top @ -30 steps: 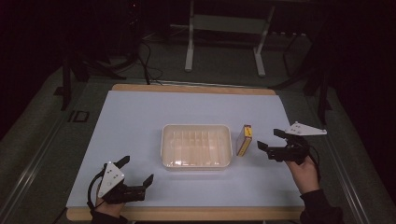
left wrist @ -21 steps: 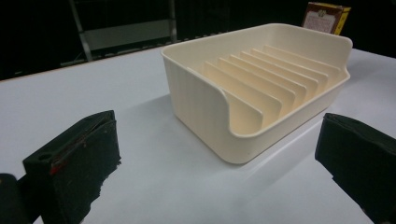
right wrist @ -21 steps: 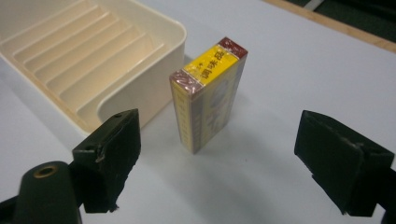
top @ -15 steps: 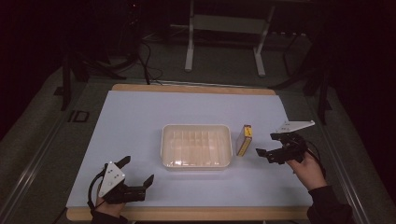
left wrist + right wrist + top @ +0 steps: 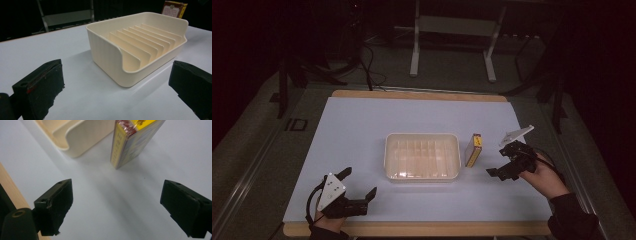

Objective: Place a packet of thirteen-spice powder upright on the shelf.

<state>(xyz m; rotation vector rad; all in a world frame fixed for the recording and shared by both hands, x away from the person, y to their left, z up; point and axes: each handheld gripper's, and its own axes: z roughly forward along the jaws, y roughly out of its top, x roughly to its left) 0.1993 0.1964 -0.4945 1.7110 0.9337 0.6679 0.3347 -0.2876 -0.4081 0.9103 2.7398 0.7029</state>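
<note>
High view. A cream ribbed tray [image 5: 422, 156] is seen at the middle of the pale worktop [image 5: 362, 125]. A small yellow box [image 5: 473, 149] stands on edge just beside the tray's right wall, apart from it. The left hand-held gripper [image 5: 360, 185] is held low at the worktop's near left corner, jaws spread apart, nothing between them, well apart from the tray. The right hand-held gripper [image 5: 501, 161] is held near the right edge, pointed toward the yellow box, near it but not touching; its jaws are seen apart. A grey three-cornered plate is carried on top of each.

Left gripper view. The two black jaws are seen wide apart at the bottom corners, bare worktop [image 5: 75, 90] between them. The tray [image 5: 140, 47] lies ahead, its rounded near corner closest; upright dividers are seen inside, all slots empty. The yellow box [image 5: 174, 8] is glimpsed beyond the tray's far wall.

Right gripper view. The jaws are seen well apart, nothing held. The yellow box [image 5: 132, 142] stands ahead on the worktop [image 5: 112, 202], a corner of the tray [image 5: 80, 137] just beside it. A wooden worktop edge is noted at lower left.
</note>
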